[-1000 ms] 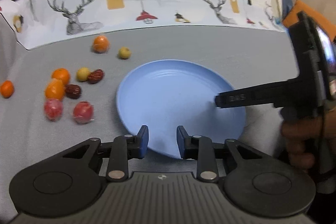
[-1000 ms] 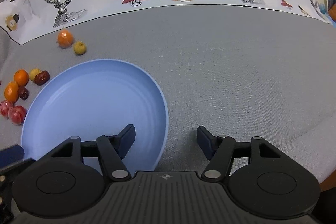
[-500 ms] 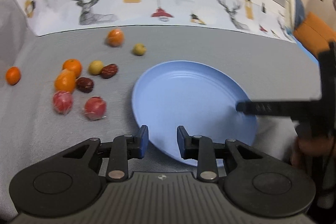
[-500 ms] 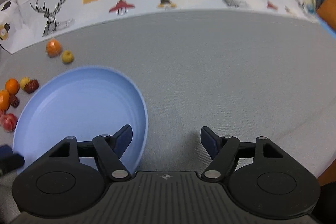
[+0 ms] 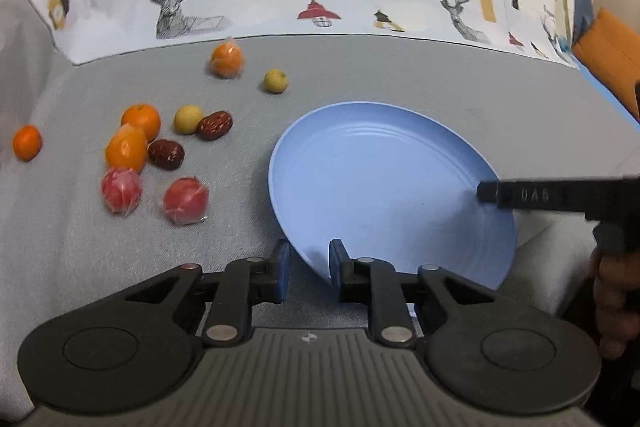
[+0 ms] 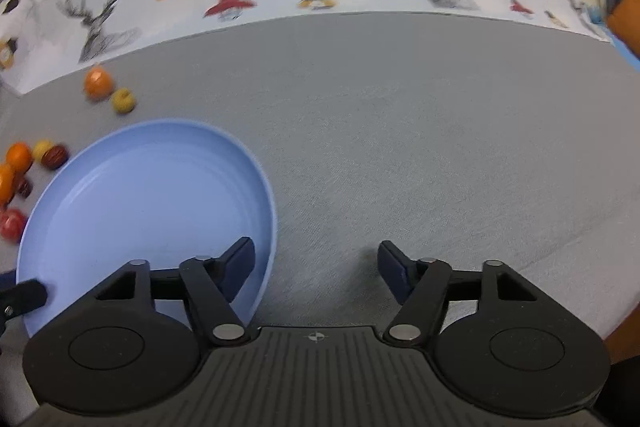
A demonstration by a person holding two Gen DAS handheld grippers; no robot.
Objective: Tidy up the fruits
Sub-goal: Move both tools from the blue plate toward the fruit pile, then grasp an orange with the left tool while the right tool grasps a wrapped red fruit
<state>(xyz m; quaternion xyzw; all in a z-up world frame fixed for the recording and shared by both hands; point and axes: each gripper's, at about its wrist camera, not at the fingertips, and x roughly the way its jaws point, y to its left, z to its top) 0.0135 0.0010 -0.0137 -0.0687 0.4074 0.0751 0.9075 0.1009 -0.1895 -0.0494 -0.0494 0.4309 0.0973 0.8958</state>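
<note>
left gripper: jaws just closed in around the blue plate rim, plate tips up | right gripper: open, empty | fruits wait

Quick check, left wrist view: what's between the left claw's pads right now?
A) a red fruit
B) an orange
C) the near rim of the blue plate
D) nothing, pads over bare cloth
C: the left claw straddles the near rim of the blue plate, one pad outside it and one over its inside; its jaws have just been closing on that rim. All the fruit lies on the cloth to the left.
</note>
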